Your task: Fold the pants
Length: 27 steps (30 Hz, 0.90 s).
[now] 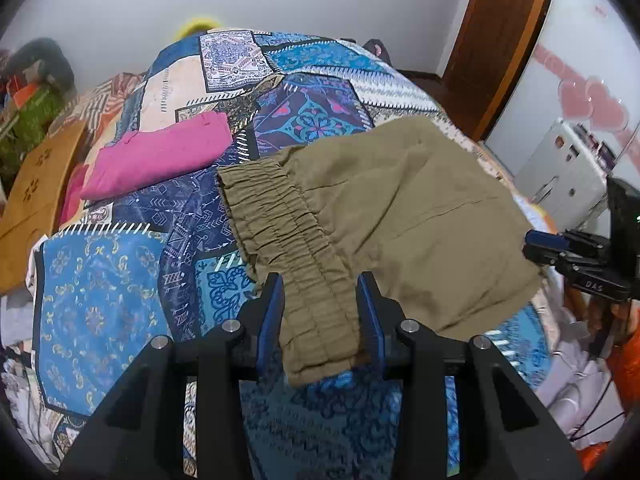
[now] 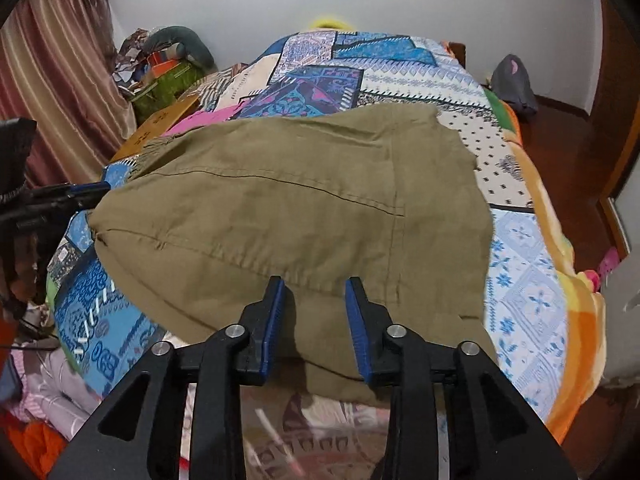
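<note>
Left wrist view, nearest: left gripper [image 1: 322, 280] with blue pads apart, elastic waistband of the olive pants [image 1: 400, 220] lying between them; pads not pressing on the cloth, near corner of the waistband drooping past the jaws. Right wrist view, nearest: right gripper [image 2: 315, 282] likewise parted, folded edge of the pants [image 2: 280, 208] between the fingers, no clamp evident.

Pants spread folded on the patterned bedspread [image 1: 100, 292], waistband toward the left side, a long seam running across the upper layer.

Seen only from the left wrist: gathered waistband in full; right gripper [image 1: 532, 244] at the far right edge of the pants, its jaw state not readable from there; pink folded garment [image 1: 160, 156] on the bedspread beyond the waistband, apart from the pants; wooden board [image 1: 36, 200] at the bed's left edge; white appliance [image 1: 568, 176] by the right wall.

Seen only from the right wrist: left gripper [image 2: 84, 190] at the left edge of the pants; orange blanket border [image 2: 576, 320] along the bed's right side; striped curtain [image 2: 48, 80] at far left; dark cushion [image 2: 514, 84] at the far right corner; red-brown floor beyond.

Containers: green box [image 2: 168, 84] among clutter at the far left corner, contents not discernible.
</note>
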### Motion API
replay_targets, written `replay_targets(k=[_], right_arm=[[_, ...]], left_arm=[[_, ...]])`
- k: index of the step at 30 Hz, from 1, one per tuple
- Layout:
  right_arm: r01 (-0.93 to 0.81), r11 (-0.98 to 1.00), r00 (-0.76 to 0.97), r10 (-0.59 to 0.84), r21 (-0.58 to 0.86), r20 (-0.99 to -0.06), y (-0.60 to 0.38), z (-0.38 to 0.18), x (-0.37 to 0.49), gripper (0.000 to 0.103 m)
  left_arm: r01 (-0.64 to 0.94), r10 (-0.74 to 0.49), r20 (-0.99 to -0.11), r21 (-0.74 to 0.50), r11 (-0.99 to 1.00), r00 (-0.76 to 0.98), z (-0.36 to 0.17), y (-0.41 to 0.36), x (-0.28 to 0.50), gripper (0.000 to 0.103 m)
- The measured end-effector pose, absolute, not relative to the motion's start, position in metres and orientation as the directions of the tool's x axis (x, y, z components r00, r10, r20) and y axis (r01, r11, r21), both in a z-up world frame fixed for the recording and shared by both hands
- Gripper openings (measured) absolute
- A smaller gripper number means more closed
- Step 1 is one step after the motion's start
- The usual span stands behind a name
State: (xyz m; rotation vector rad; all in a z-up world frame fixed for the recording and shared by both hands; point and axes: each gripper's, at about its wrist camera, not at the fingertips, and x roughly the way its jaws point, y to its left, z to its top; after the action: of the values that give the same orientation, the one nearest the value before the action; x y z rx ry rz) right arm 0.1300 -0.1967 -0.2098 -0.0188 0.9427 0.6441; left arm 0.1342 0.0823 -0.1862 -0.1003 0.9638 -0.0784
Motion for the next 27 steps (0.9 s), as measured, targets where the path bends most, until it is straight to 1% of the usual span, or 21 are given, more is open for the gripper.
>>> replay_targets(k=[3,5,6,7,8,9,10,11,12,17,20,22,25,27], right_arm=[[-0.516,0.825,0.443,0.486,0.229,-0.753,-0.208,-0.199,0.123,0.033],[-0.515,0.836,0.470,0.460,0.189,-0.754,-0.214,-0.193,0.116,0.040],[-0.516,0.839,0.481,0.451,0.173,-0.752,-0.217,-0.191,0.113,0.046],[-0.518,0.840,0.486,0.447,0.164,-0.751,-0.218,-0.190,0.112,0.047],[-0.518,0.842,0.490,0.438,0.153,-0.754,-0.220,-0.190,0.108,0.047],[-0.516,0.844,0.489,0.429,0.144,-0.759,-0.220,-0.191,0.107,0.048],[-0.517,0.844,0.485,0.426,0.142,-0.764,-0.220,-0.193,0.107,0.048],[-0.517,0.844,0.477,0.422,0.142,-0.771,-0.221,-0.197,0.105,0.048],[-0.513,0.847,0.472,0.413,0.138,-0.779,-0.220,-0.200,0.104,0.048],[-0.515,0.853,0.474,0.367,0.087,-0.801,-0.214,-0.210,0.105,0.049],[-0.514,0.856,0.491,0.348,0.057,-0.799,-0.210,-0.211,0.108,0.056],[-0.514,0.856,0.495,0.350,0.057,-0.795,-0.208,-0.210,0.111,0.056],[-0.525,0.849,0.494,0.358,0.057,-0.792,-0.202,-0.211,0.113,0.056],[-0.544,0.837,0.494,0.376,0.058,-0.784,-0.198,-0.210,0.112,0.056]], left_arm=[[0.037,-0.098,-0.804,-0.095,0.995,0.586,-0.174,0.082,0.125,0.038],[0.058,-0.101,-0.798,-0.083,0.995,0.594,-0.169,0.076,0.117,0.038],[0.071,-0.106,-0.798,-0.079,0.994,0.594,-0.168,0.072,0.114,0.041],[0.086,-0.110,-0.799,-0.073,0.994,0.591,-0.167,0.067,0.112,0.044],[0.096,-0.108,-0.800,-0.063,0.993,0.590,-0.168,0.063,0.111,0.053],[0.109,-0.101,-0.801,-0.045,0.993,0.590,-0.170,0.057,0.109,0.066],[0.115,-0.096,-0.803,-0.034,0.993,0.589,-0.171,0.054,0.108,0.075],[0.122,-0.080,-0.809,-0.011,0.993,0.583,-0.175,0.049,0.109,0.089],[0.121,-0.060,-0.815,0.012,0.993,0.577,-0.179,0.046,0.111,0.092],[0.100,-0.029,-0.839,0.031,0.995,0.544,-0.193,0.047,0.124,0.092],[0.093,-0.001,-0.841,0.059,0.994,0.541,-0.197,0.046,0.129,0.092],[0.092,0.031,-0.831,0.098,0.991,0.556,-0.196,0.042,0.129,0.092],[0.087,0.077,-0.789,0.163,0.983,0.609,-0.188,0.035,0.127,0.092],[0.078,0.087,-0.762,0.177,0.981,0.642,-0.182,0.033,0.126,0.091]])
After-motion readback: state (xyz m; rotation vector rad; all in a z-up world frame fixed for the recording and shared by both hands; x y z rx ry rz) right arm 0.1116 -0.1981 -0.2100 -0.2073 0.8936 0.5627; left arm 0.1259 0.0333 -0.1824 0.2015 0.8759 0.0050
